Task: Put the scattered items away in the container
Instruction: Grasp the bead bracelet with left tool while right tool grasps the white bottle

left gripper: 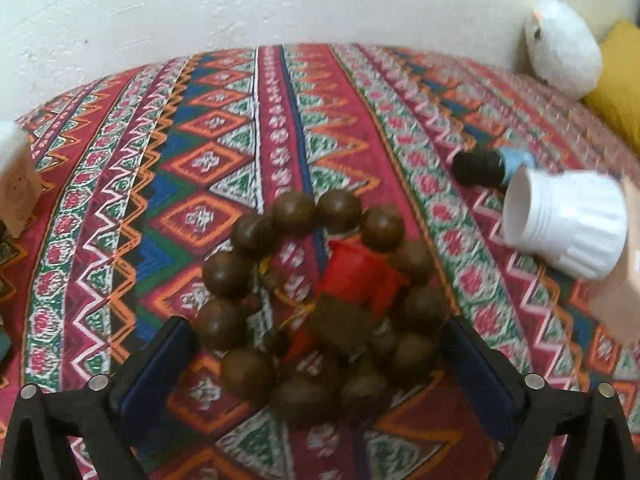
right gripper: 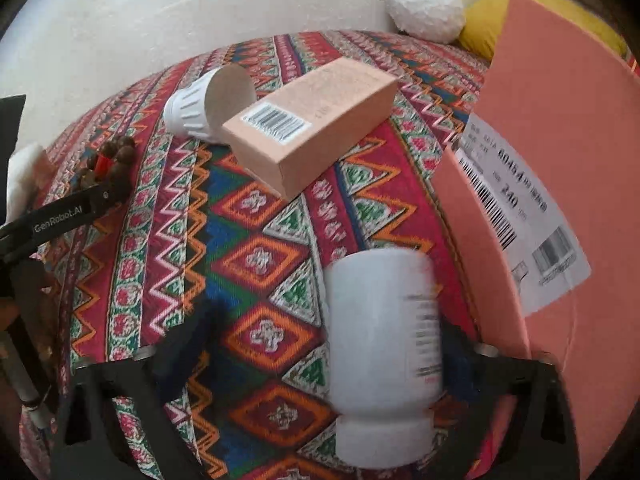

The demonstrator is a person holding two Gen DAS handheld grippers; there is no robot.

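A bracelet of brown wooden beads (left gripper: 320, 300) with a red tassel lies on the patterned cloth. My left gripper (left gripper: 316, 324) is open, one finger on each side of the beads. In the right wrist view a white plastic bottle (right gripper: 380, 340), blurred, stands between the fingers of my open right gripper (right gripper: 328, 328). It is close to the right finger and well clear of the left one. A pink cardboard box (right gripper: 560, 168) with a shipping label rises at the right. The beads (right gripper: 114, 160) show far left in that view.
A white ribbed cup (left gripper: 568, 224) (right gripper: 200, 108) lies on its side. Beside it are a small dark bottle (left gripper: 488, 166) and a beige carton with a barcode (right gripper: 316, 124). A white plush bird (left gripper: 560, 44) and a yellow cushion (right gripper: 504, 16) sit by the wall.
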